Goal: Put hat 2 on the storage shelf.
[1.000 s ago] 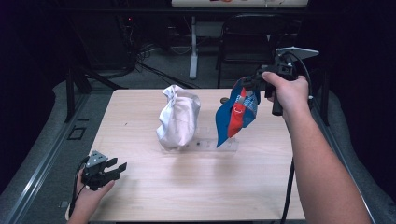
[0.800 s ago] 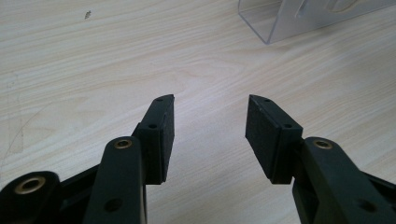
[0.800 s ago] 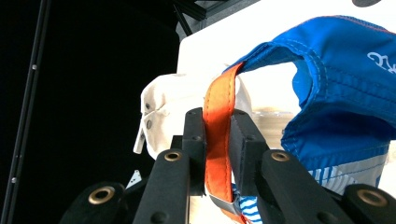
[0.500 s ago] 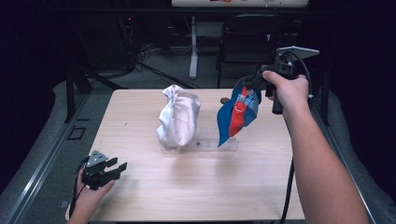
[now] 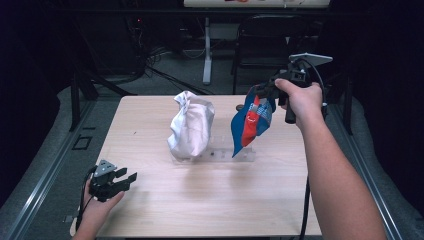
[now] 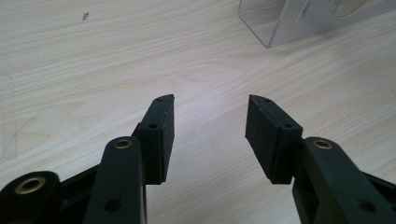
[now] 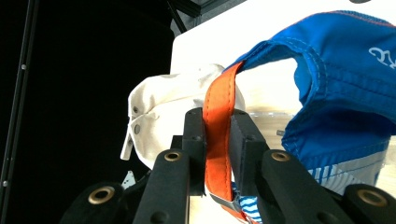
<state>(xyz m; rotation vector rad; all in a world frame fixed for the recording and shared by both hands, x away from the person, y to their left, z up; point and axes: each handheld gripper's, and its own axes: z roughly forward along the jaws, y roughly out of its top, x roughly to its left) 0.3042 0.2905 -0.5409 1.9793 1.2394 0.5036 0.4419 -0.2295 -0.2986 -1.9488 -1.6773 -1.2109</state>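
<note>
Pinching the orange strap (image 7: 217, 135) flat between its two pads, the right gripper (image 5: 270, 91) is carrying the blue cap (image 5: 252, 120) by that strap, so the cap is hanging free and drooping crown-down. Cap is dangling in the air at about 3 o'clock of the table (image 5: 210, 210), its low tip just over the right end of the clear stand (image 5: 227, 155); judging by that, it is being brought to the stand's free spot. Holding by the strap is keeping the jaws off the soft crown and leaving the opening loose for seating.

White cap (image 5: 191, 125) is sitting at table centre, draped over the stand's left part, at 9 o'clock of the blue one, near but apart. In the right gripper view it is showing behind the strap (image 7: 163, 105).

Left gripper (image 5: 117, 180) is idling at 7 o'clock near the table's front-left corner, jaws spread wide and gripping nothing, bare wood between the pads (image 6: 163, 135). It is pointing toward the stand's corner (image 6: 280, 28), likely waiting to steady things.
</note>
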